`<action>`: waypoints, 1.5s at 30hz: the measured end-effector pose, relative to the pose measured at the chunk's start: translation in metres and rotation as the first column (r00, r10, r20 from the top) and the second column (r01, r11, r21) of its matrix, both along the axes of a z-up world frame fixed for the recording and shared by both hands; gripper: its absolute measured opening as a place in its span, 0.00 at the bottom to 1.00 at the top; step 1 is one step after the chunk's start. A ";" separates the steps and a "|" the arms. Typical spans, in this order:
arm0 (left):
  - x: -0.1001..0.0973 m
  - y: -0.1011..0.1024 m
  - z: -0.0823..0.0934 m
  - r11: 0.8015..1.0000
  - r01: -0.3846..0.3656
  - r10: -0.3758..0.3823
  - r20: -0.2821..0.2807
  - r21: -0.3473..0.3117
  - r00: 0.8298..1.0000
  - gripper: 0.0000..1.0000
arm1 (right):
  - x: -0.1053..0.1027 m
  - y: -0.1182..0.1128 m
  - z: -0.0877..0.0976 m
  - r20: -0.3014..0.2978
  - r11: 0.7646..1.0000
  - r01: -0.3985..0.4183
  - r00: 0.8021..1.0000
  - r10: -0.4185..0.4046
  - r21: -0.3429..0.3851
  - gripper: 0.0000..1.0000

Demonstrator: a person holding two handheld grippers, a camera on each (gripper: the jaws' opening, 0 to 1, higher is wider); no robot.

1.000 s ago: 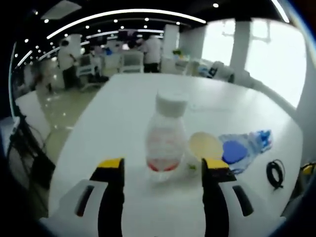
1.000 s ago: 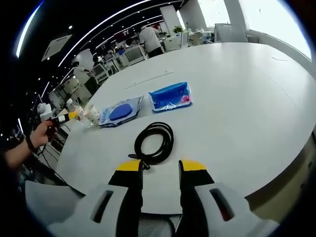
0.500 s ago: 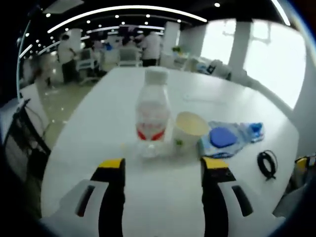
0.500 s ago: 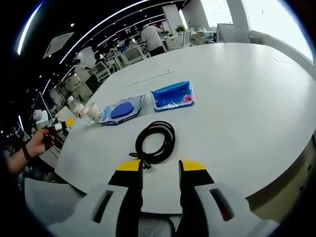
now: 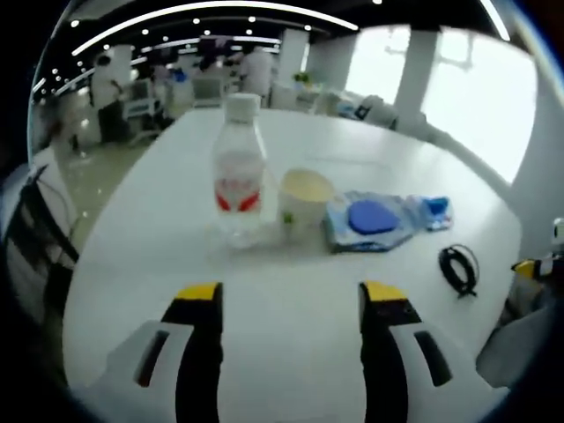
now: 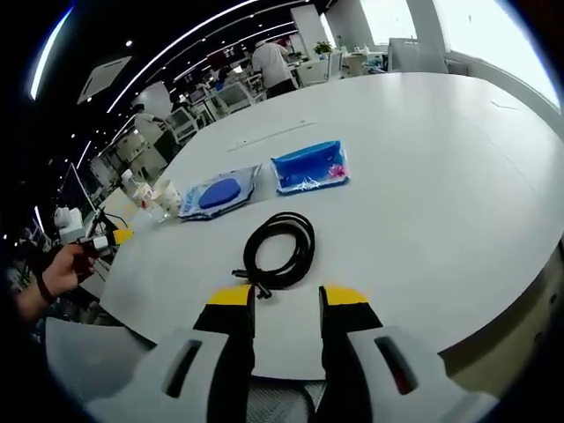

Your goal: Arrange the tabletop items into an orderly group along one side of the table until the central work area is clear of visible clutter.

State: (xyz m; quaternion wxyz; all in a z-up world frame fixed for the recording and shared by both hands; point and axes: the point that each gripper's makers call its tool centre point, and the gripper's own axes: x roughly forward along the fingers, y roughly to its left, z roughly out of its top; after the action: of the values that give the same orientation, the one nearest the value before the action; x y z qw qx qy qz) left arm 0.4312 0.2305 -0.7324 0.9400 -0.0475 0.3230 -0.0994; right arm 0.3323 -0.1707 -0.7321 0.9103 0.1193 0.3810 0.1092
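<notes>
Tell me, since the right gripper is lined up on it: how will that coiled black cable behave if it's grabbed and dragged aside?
The coiled black cable is probably floppy: its loops look loose and unbound, so they may spread or sag. It looks thin, so likely light. One end sticks out near the right gripper, whose jaws stand open, and could trail or snag.

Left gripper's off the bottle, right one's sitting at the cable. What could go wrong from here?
1. The clear plastic bottle with a white cap stands close beside the pale paper cup; a nudge to either could tip both.
2. The coiled black cable lies loose before the right gripper, its jaws apart; a pinch on one strand might unravel the coil across the white table.
</notes>
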 end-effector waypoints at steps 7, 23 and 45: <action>-0.013 -0.009 -0.005 1.000 0.030 -0.030 -0.023 0.000 0.999 0.60 | 0.001 0.002 0.000 -0.006 1.000 -0.013 1.000 0.013 0.005 0.28; -0.045 -0.025 -0.009 0.990 0.137 -0.136 -0.073 0.015 0.988 0.60 | 0.053 0.014 -0.022 -0.043 0.986 -0.156 0.987 0.154 -0.063 0.27; -0.071 0.002 -0.002 0.994 0.085 -0.080 -0.070 0.072 0.994 0.58 | 0.105 0.017 -0.086 -0.176 0.866 -0.394 0.918 0.355 -0.310 0.20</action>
State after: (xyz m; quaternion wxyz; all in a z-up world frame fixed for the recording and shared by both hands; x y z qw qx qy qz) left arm 0.3607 0.2322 -0.7343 0.9248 -0.0021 0.3594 -0.1246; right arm 0.4377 -0.1539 -0.8181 0.8553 -0.1093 0.4611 0.2095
